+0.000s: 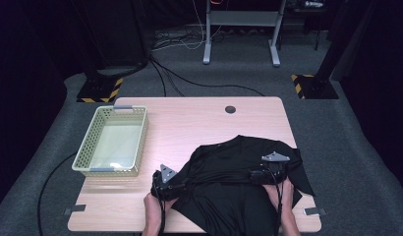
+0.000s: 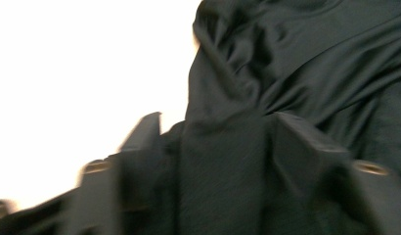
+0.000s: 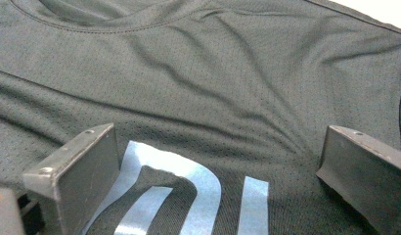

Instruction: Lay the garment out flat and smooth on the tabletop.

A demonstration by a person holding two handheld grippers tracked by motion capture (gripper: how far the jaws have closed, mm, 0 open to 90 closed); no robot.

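We saw a light wooden table (image 1: 189,123) on grey carpet; the black mesh T-shirt (image 1: 239,167) lay collar away; left gripper (image 2: 213,147) pinched its fold, right gripper (image 3: 218,161) stood wide open above it

The high view looks forward and down from above the near edge of the table (image 1: 189,123), far enough to take in the whole top, a basket (image 1: 111,141) and the floor beyond. The left gripper view rides low, very near, blurred, facing along its jaws into the black shirt (image 2: 296,63). The right gripper view looks down close on the same shirt (image 3: 198,73). All three views share that shirt (image 1: 239,167).
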